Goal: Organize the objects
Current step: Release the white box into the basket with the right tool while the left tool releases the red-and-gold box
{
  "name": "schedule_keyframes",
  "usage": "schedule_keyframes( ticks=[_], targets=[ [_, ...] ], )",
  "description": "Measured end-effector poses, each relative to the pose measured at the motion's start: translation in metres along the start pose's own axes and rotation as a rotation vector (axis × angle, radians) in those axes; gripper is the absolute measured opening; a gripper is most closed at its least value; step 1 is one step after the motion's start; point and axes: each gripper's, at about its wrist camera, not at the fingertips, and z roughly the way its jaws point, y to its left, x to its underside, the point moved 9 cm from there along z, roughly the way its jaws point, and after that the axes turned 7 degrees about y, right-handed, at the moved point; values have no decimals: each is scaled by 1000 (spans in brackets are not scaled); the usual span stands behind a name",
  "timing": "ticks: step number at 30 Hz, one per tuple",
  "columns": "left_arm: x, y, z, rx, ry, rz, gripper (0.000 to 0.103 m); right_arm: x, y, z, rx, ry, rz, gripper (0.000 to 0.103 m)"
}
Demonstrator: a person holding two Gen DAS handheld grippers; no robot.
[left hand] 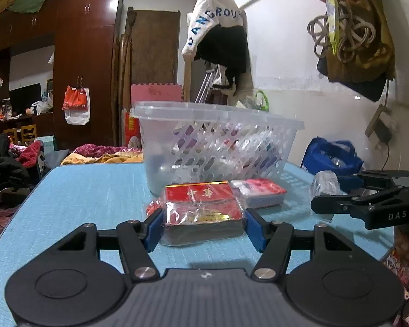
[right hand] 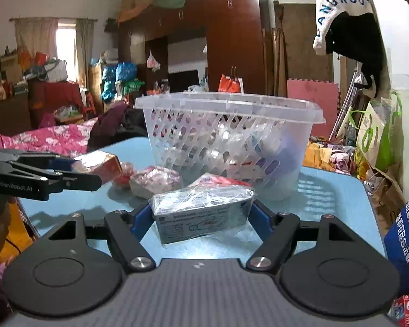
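One light blue table [left hand: 81,190] is taking up most of both views, and one clear plastic lattice basket [left hand: 218,141] is standing on it toward the far side, with several wrapped items showing dimly through its walls; their number cannot be told. Two black grippers with blue pads are working in front of the basket. The left gripper [left hand: 203,224] is clamping its pads on both sides of one red cigarette pack [left hand: 201,204] wrapped in clear film, which is sitting low over the tabletop; whether it is touching the surface cannot be told. The right gripper [right hand: 201,214] is pressing its pads against the two ends of one grey film-wrapped box [right hand: 201,212], which is tilting slightly, one corner lower than the other. Between the grippers and the basket, more small packs are lying on the table: in the left wrist view one red-and-white wrapped pack [left hand: 259,192] is resting just beside the cigarette pack, near the basket's foot, and one small red packet [left hand: 153,206] is peeking out at the cigarette pack's left side. In the right wrist view a pinkish wrapped pack [right hand: 155,181] is lying between the two grippers, apart from the grey box.
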Motion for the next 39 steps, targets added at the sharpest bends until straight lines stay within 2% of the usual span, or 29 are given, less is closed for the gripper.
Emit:
schedule_keyframes(
  ticks=[5,10,14,16,19,22,24,26,29,32,34,39],
  targets=[
    [-20,7,-28,7,-106,-5,66,-19,1,-20,2,-97,7,77],
    [-55,20,-53,3,-191,-25,66,-56,3,-44,30,-202,-21,77],
    [-98,15,-50,104,-199,-38,66,-97,4,-41,47,-238,-58,77],
    [-123,11,-38,112,-199,-39,66,-122,5,-31,70,-241,-83,77],
    [-153,7,-6,126,-154,-61,66,-152,3,-7,110,-217,-134,77],
    [-174,10,40,99,-71,-88,66,-169,-12,31,139,-141,-157,77],
    [-178,15,70,93,-1,-107,66,-170,-24,59,141,-60,-149,77],
    [-178,23,92,67,28,-134,66,-169,-34,81,157,-5,-149,77],
    [-174,35,112,29,51,-157,66,-166,-42,91,144,2,-125,81],
    [-172,45,109,68,32,-210,87,-159,-43,87,121,-10,-112,103],
    [-174,49,95,104,-9,-229,102,-160,-40,73,142,-54,-137,103],
    [-173,44,45,79,-119,-180,103,-159,-31,29,120,-106,-100,103]
  ],
)
